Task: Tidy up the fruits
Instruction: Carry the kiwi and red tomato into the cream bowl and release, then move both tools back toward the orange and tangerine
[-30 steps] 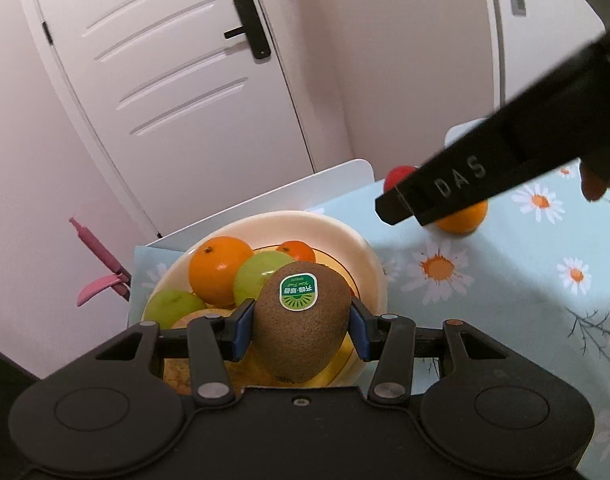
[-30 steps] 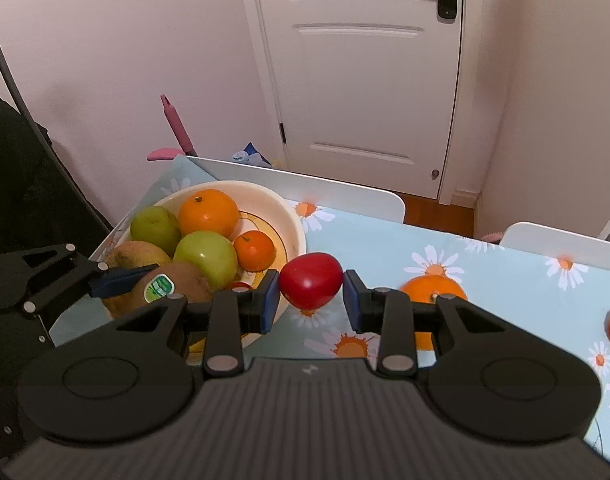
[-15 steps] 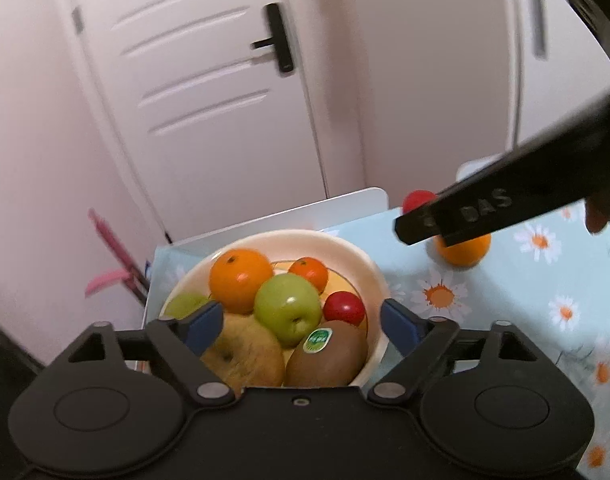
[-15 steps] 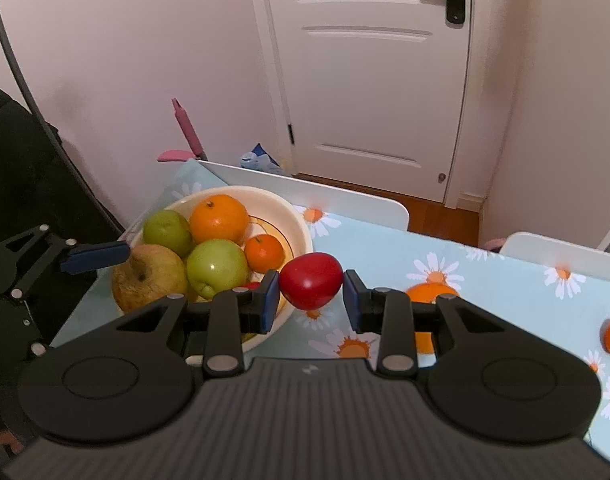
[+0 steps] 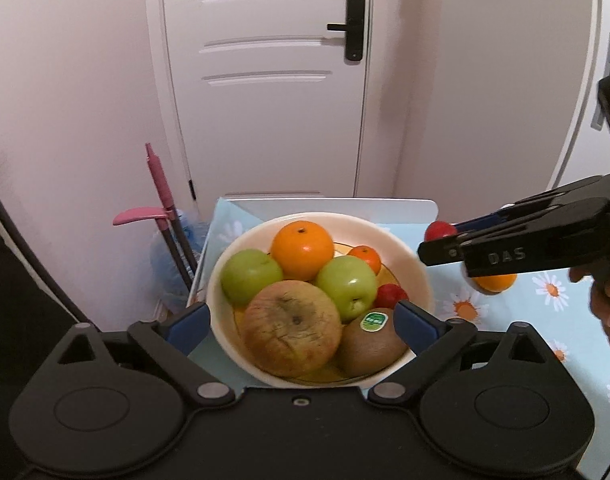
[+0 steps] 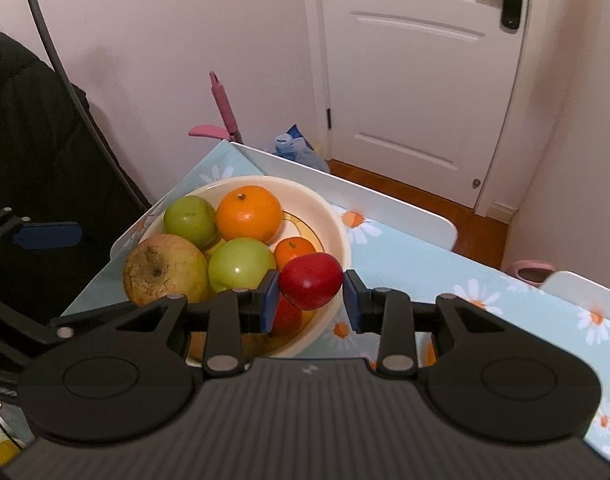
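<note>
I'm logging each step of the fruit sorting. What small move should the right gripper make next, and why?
Probably ease the right gripper forward and down over the bowl, then let go. It is shut on the red fruit, held just above the near rim, and the left gripper, its jaws opening and empty, is clear of the fruit pile.

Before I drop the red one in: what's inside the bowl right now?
In the bowl: a large orange, a small orange, two green apples, a brownish apple, a kiwi, a small red fruit. Anything beneath them is hidden.

soft even light, fisheye-bent edges, slight blur
</note>
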A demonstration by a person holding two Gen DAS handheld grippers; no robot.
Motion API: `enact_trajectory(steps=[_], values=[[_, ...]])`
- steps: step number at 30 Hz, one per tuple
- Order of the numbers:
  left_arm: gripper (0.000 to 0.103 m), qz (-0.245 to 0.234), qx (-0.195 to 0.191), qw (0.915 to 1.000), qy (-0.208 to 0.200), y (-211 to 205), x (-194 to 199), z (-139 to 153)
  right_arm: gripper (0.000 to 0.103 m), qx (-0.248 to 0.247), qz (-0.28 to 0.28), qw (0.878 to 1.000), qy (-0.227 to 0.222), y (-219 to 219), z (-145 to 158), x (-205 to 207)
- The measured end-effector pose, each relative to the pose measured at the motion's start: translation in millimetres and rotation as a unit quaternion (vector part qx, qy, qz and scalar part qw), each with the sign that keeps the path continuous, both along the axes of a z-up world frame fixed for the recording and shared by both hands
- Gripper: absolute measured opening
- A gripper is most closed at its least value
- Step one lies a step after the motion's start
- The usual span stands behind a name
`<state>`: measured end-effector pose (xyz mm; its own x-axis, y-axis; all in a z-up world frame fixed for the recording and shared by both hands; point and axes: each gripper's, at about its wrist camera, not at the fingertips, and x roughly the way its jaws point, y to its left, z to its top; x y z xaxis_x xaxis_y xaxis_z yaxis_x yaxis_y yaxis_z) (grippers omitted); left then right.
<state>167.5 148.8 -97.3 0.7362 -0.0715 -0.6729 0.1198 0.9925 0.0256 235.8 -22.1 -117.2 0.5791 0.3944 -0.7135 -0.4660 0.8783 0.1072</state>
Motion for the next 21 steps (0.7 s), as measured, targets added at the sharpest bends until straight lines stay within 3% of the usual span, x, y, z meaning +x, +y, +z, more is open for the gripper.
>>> enact_trajectory(steps=[8,10,12,14,21], values=[[0.1,0.002,0.006,1.0,0.004,10,0,-6,0.05,-0.004,0.006,1.0,0.006,13,-21,14],[0.1,0.001,0.008,1.0,0.005,11,1,-7,0.059,-0.003,0.005,1.0,-0.001,14,-21,12],[0.1,0.0,0.01,0.9999,0.006,12,1,-7,0.083,-0.005,0.0,1.0,-0.011,13,-19,9],[0.1,0.0,0.011,0.9999,0.007,12,1,-7,0.088,-0.003,-0.007,1.0,-0.021,11,-15,4],[0.1,0.007,0.026,0.9996,0.001,10,-1,1,0.088,0.008,-0.039,0.999,-0.017,-3,1,-17]])
